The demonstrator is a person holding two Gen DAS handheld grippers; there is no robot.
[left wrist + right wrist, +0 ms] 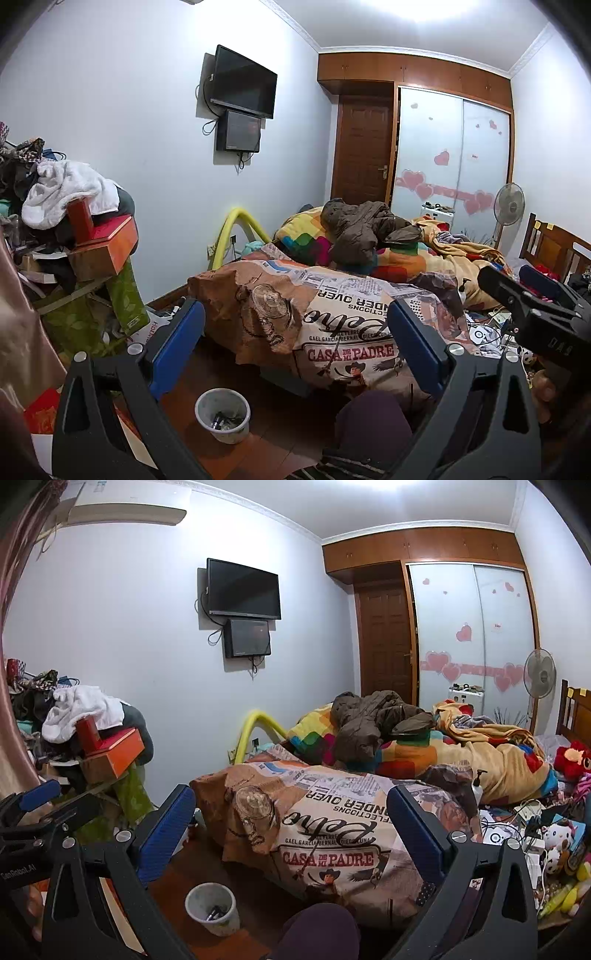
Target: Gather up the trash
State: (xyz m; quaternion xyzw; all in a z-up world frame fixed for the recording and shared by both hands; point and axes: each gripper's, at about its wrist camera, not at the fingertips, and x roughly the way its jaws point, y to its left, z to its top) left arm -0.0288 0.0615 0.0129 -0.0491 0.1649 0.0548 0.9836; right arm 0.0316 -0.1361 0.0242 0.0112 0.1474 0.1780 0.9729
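A small white waste bin (222, 415) (210, 908) stands on the wooden floor at the foot of the bed, with a few dark scraps inside. My left gripper (295, 336) is open above the bin and in front of the bed, nothing between its blue pads. My right gripper (291, 823) is open too and holds nothing. Each shows in the other's view: the right gripper (513, 280) at the right edge, the left gripper (74, 797) at the left edge.
The bed (332, 325) has a printed cover, a colourful quilt and a brown jacket (373, 720). Cables, plush toys and small items (535, 830) litter its right side. Clothes and boxes (92, 236) are piled at the left. A person's knee (317, 930) is below.
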